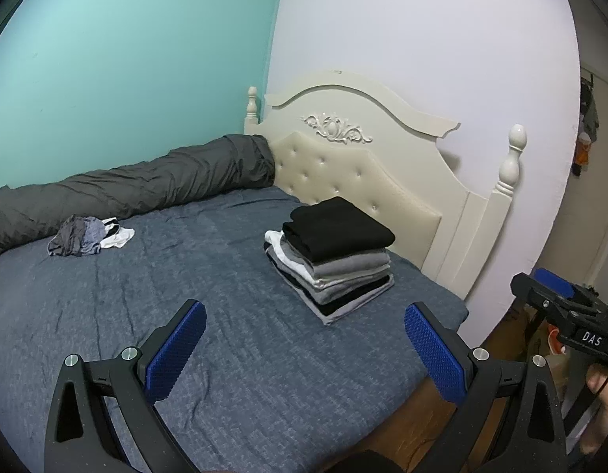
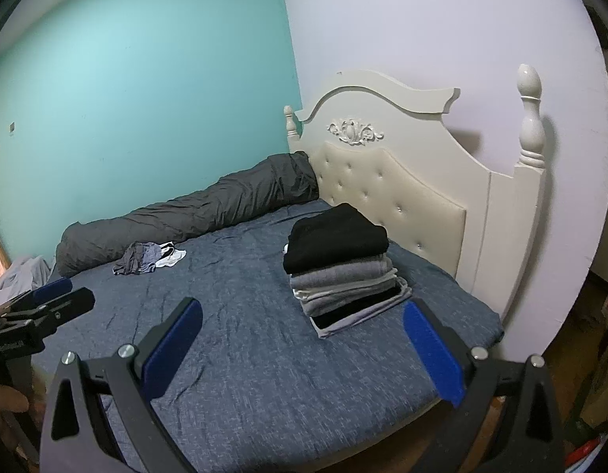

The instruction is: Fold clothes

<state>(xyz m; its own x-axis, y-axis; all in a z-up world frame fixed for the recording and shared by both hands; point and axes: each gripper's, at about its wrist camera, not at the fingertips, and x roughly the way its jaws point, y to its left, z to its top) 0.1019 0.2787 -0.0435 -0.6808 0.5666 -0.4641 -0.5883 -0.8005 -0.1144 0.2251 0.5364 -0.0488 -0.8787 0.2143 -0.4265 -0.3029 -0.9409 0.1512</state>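
Observation:
A stack of folded clothes [image 1: 333, 258], black on top with grey, white and black layers below, sits on the blue bed [image 1: 185, 276] near the headboard; it also shows in the right wrist view [image 2: 343, 268]. A small heap of unfolded grey and white clothes [image 1: 89, 236] lies by the far side; it shows in the right wrist view too [image 2: 148, 258]. My left gripper [image 1: 305, 325] is open and empty above the bed's near part. My right gripper [image 2: 304, 325] is open and empty, also above the bed. Each gripper shows at the other view's edge.
A rolled dark grey duvet [image 1: 138, 185] lies along the teal wall. A cream headboard [image 1: 382, 157] with posts stands at the right. The bed's near right edge drops to a wooden floor [image 1: 426, 406]. Light fabric [image 2: 20, 276] lies at the far left.

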